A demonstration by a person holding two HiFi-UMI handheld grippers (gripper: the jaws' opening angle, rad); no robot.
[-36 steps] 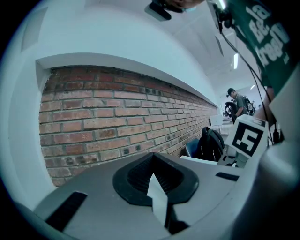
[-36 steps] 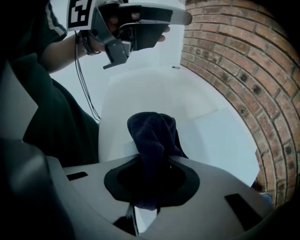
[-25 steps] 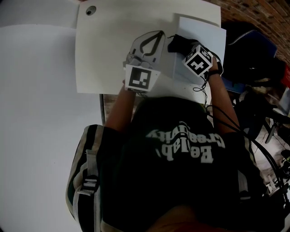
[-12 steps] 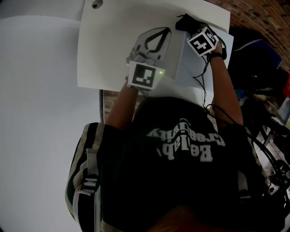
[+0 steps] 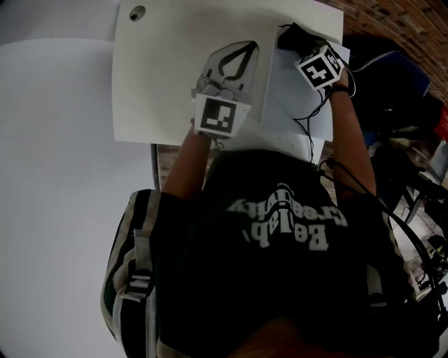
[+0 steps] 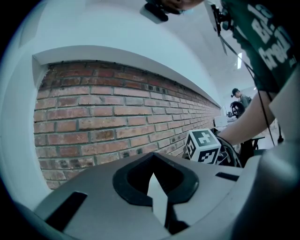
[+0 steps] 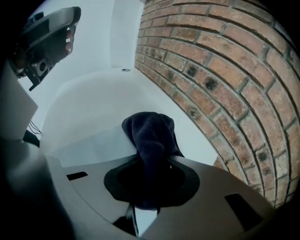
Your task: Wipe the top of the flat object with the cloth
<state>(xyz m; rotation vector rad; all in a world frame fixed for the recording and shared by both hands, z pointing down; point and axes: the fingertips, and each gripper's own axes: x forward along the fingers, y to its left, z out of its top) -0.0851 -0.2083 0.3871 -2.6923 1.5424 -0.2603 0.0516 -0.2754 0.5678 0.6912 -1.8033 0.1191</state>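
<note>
Brick wall (image 6: 108,122) runs along the far side of a white table (image 5: 175,77). The person's dark printed shirt (image 5: 280,245) fills the lower half of the head view. The flat object (image 5: 290,105), a pale rectangular panel, lies on the right part of the table, with its far end near the wall. Left gripper (image 5: 248,47) rests over the table just left of the panel. Its jaws are pressed together with nothing between them, and it points toward the brick. Right gripper (image 7: 150,180) is at the panel's far end, with its marker cube (image 6: 203,146) uppermost. Its jaws pinch the cloth (image 7: 151,136), a dark bunched towel. The free end of the cloth hangs forward of the jaws and appears to rest on the far edge of the panel, close to the wall. A small round hole (image 5: 137,12) sits in the table's far left corner.
</note>
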